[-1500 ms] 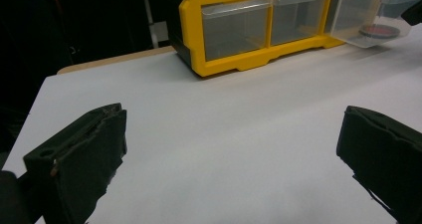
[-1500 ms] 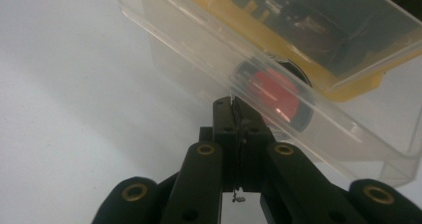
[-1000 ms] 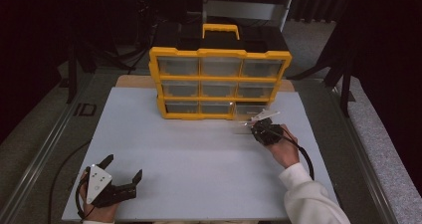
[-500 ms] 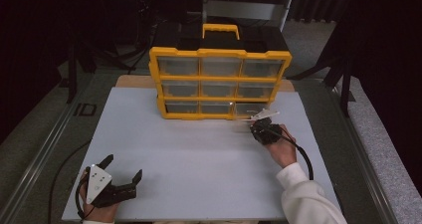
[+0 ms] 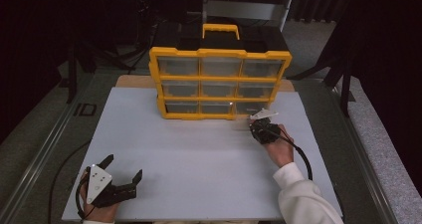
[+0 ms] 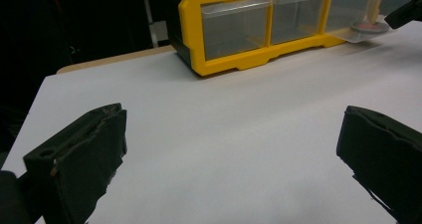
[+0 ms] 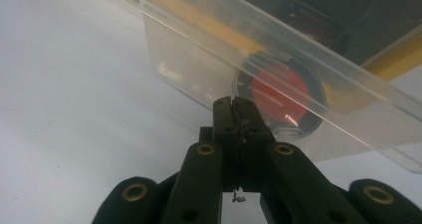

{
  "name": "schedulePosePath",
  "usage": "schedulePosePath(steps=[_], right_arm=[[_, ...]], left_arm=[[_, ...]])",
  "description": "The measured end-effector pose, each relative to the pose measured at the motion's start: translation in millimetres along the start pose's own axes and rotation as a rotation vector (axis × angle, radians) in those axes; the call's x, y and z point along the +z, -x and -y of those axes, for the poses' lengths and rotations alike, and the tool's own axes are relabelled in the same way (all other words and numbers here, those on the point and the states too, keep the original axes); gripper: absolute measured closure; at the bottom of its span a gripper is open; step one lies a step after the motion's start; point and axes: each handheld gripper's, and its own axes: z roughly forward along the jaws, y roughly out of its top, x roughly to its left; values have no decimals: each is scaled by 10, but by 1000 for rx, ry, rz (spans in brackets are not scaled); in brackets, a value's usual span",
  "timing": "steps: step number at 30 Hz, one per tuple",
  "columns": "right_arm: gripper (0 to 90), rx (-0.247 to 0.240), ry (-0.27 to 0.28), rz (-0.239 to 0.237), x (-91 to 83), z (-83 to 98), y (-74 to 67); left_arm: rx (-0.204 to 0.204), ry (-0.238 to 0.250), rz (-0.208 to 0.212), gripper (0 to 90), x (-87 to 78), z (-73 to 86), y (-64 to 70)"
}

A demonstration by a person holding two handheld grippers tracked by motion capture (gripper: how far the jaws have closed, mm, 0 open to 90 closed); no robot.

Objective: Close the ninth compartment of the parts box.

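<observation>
Nothing has moved in the last second. Both your hands sit where they were, and the bottom-right drawer (image 5: 251, 108) of the yellow organizer (image 5: 219, 82) is out by the same amount.

Right gripper (image 5: 262, 126): jaws pressed together, tips right at the clear front wall of that drawer. In the right gripper view the closed tips (image 7: 235, 115) meet the plastic low on the front. I can't tell whether they pinch a lip or only touch it. My read is you're holding the drawer front, mid-pull or mid-push, paused.

What's in it: a round red-and-black disc (image 7: 279, 94), lying flat on the drawer floor just behind the front wall. The left gripper view shows the same disc (image 6: 369, 27) in the drawer, which sticks out past the yellow frame at table level.

Left gripper (image 5: 117, 181): jaws wide apart, nothing between them, parked near the front-left corner of the white board (image 5: 199, 159), well away from the organizer.

What it means: no progress in this stretch. The drawer is only partly out, and the disc is reachable from above only if it comes out further. The pause costs nothing, but your closed jaws can't pick up the disc; you'd have to let go and open first, or bring the left gripper over.
</observation>
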Motion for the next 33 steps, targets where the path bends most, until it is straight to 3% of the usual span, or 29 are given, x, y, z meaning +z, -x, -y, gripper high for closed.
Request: schedulePosePath(steps=[15, 33], right_arm=[[895, -25, 3, 46, 57, -27, -2], [894, 9, 33, 71, 88, -92, 61]], left_arm=[[0, 0, 1, 0, 4, 1, 1], [3, -1, 1, 0, 9, 2, 11]])
